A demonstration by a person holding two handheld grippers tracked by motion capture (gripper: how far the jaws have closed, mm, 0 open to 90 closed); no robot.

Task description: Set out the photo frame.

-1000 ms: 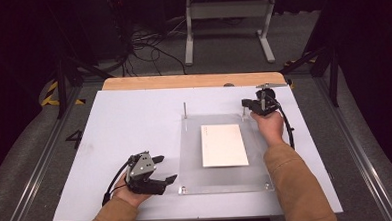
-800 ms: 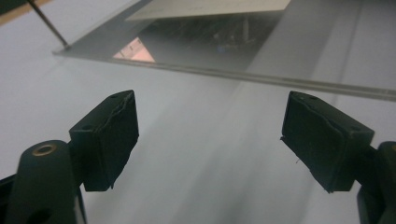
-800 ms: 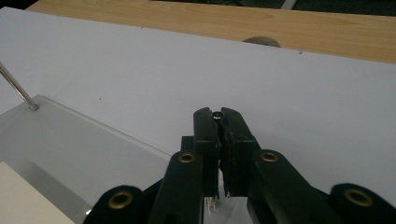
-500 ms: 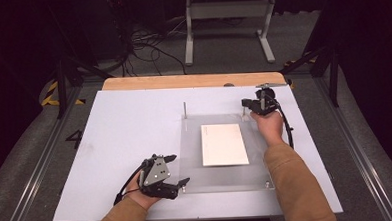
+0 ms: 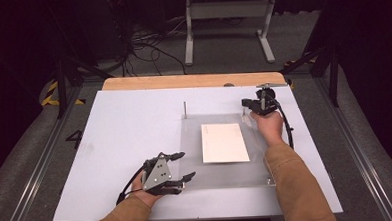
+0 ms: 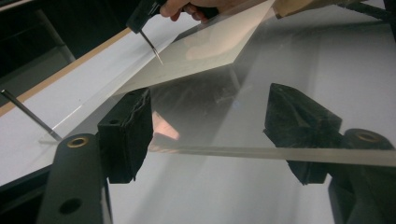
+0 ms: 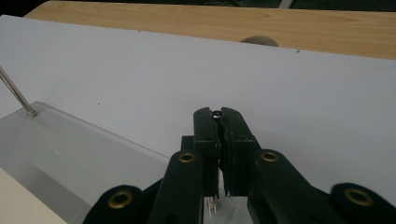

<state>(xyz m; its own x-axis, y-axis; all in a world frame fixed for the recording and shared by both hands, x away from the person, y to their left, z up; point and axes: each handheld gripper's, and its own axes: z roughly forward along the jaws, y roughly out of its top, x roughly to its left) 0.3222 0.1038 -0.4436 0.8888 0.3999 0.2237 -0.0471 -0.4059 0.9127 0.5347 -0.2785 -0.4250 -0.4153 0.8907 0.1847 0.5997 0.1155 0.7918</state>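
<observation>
A clear acrylic plate (image 5: 196, 150) lies on the white board (image 5: 124, 128), with a white sheet (image 5: 224, 142) at its middle. Thin metal pins stand at its far corners; the far-left pin (image 5: 185, 110) is free. My right gripper (image 5: 246, 104) is at the far-right corner, and in the right gripper view my right gripper (image 7: 217, 114) is shut on the top of that pin (image 7: 212, 203). My left gripper (image 5: 185, 165) is open at the plate's near-left corner. In the left gripper view the plate's edge (image 6: 280, 154) runs between the open jaws of my left gripper (image 6: 210, 126).
A wooden strip (image 5: 192, 80) borders the board's far edge. Beyond the table are a metal stand (image 5: 225, 19) and loose cables (image 5: 146, 42) on the floor. Dark rails run along both sides of the table.
My left gripper has moved right, up to the plate's near-left corner, staying open. The right gripper has held still on the pin.
</observation>
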